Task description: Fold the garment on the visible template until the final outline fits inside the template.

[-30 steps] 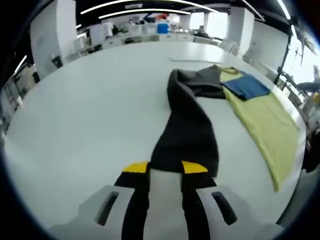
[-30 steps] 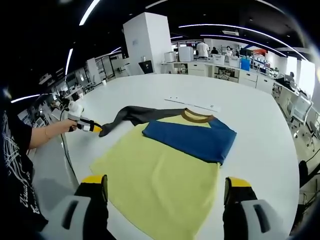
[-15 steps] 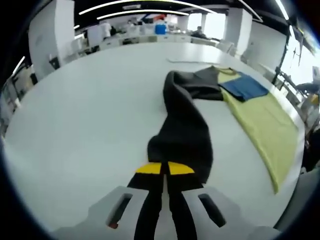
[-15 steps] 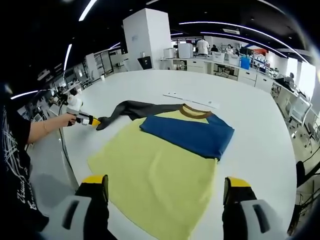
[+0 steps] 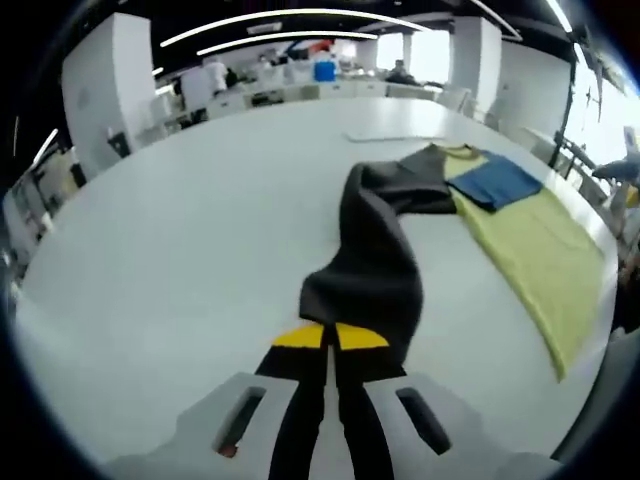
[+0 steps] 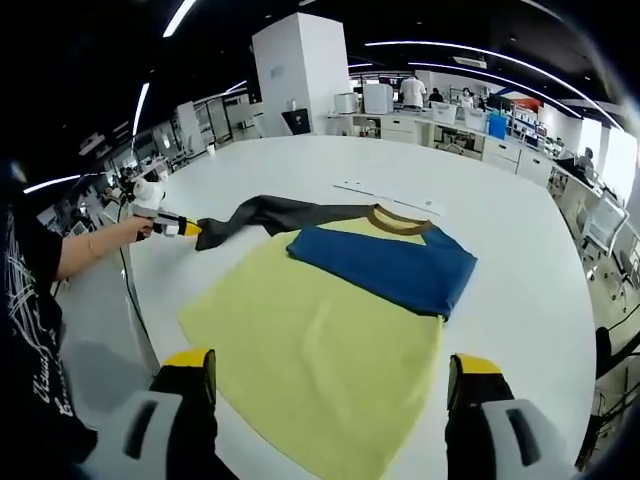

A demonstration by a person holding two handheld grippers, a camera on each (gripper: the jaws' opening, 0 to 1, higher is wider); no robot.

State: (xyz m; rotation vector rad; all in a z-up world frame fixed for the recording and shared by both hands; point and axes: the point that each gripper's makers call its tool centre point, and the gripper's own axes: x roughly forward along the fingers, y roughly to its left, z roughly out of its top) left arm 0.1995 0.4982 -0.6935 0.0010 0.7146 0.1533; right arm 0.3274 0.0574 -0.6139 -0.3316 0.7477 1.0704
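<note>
My left gripper (image 5: 330, 338) has its yellow-tipped jaws pressed together on the cuff end of the dark grey sleeve (image 5: 370, 250). From the pinch, the sleeve runs straight ahead of the gripper, humps up a little off the white surface (image 5: 180, 230), then bends to the right where it joins the garment (image 5: 520, 240).

In the right gripper view I see the left gripper (image 6: 190, 229) far ahead and to the left, held by a hand (image 6: 140, 228), with the sleeve (image 6: 270, 212) stretched out from it toward the collar. My right gripper (image 6: 332, 372) is spread wide, its two yellow-capped jaws standing well apart and holding nothing, just above the near hem of the garment (image 6: 320, 340).

The garment lies flat on the surface directly ahead of the right gripper: a yellow body, a brown collar (image 6: 398, 220) at the far end, and a blue sleeve (image 6: 385, 265) folded across the chest, lying on top of the yellow. Just beyond the collar a thin pale strip (image 6: 390, 197) lies on the surface; I cannot tell what it is.
</note>
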